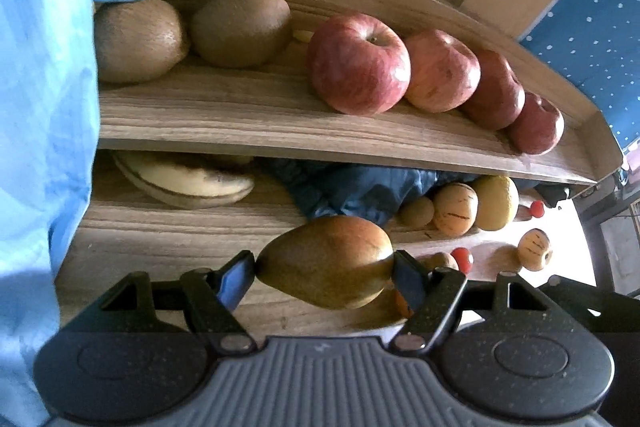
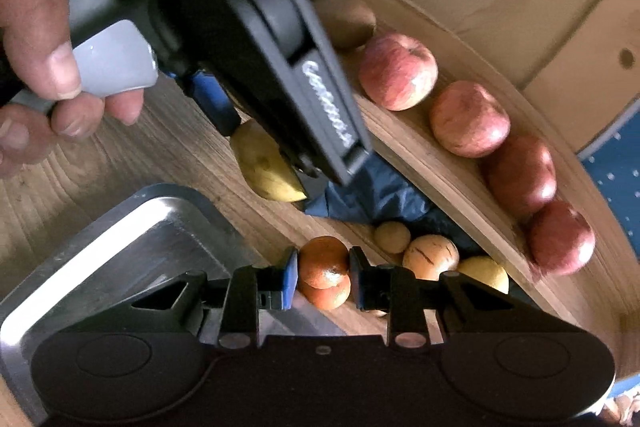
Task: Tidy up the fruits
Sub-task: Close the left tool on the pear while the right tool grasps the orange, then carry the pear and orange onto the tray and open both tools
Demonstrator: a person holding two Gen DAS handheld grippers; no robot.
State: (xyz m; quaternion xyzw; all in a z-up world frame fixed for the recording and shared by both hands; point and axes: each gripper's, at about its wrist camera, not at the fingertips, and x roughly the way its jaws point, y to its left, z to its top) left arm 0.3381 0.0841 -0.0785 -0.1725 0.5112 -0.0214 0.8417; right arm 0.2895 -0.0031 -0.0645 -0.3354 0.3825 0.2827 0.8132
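My left gripper [image 1: 324, 273] holds a pear [image 1: 326, 261] by its two ends in front of the lower shelf [image 1: 160, 223]; I should set it down gently between the bananas [image 1: 188, 179] and the blue cloth [image 1: 360, 191]. My right gripper [image 2: 323, 277] clamps a small orange fruit [image 2: 323, 259] near the metal tray [image 2: 132, 247]. The apples [image 1: 358, 63] fill the upper shelf [image 1: 240, 123].
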